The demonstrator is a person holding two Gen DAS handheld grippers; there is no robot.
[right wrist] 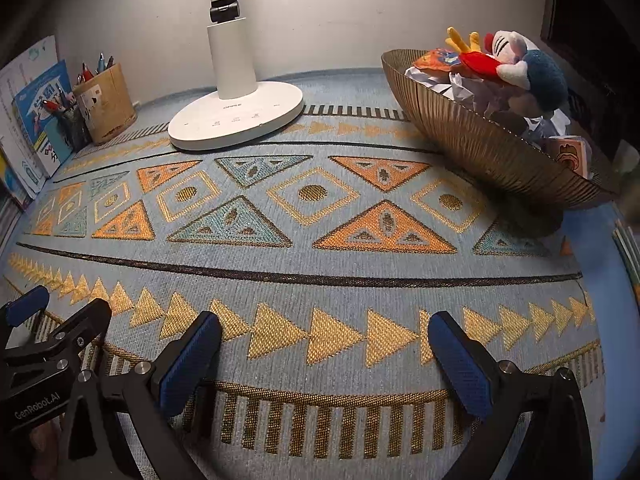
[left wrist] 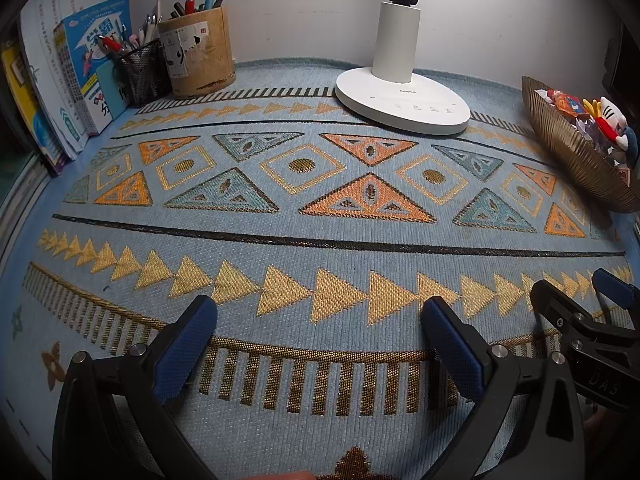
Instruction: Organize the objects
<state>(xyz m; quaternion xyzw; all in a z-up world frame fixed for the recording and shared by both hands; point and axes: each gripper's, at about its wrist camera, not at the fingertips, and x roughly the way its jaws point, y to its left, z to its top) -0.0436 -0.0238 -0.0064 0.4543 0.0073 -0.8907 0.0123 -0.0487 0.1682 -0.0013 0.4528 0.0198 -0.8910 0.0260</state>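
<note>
My left gripper is open and empty, low over the patterned blue cloth. My right gripper is open and empty too, beside it on the right; it shows at the right edge of the left wrist view. A ribbed gold bowl at the far right holds a plush toy, crumpled paper and small packets. It also shows in the left wrist view. A cork pen holder and a black mesh pen cup with pens stand at the far left.
A white desk lamp base stands at the back centre against the wall. Books lean upright along the left edge. A small card box lies at the bowl's right end.
</note>
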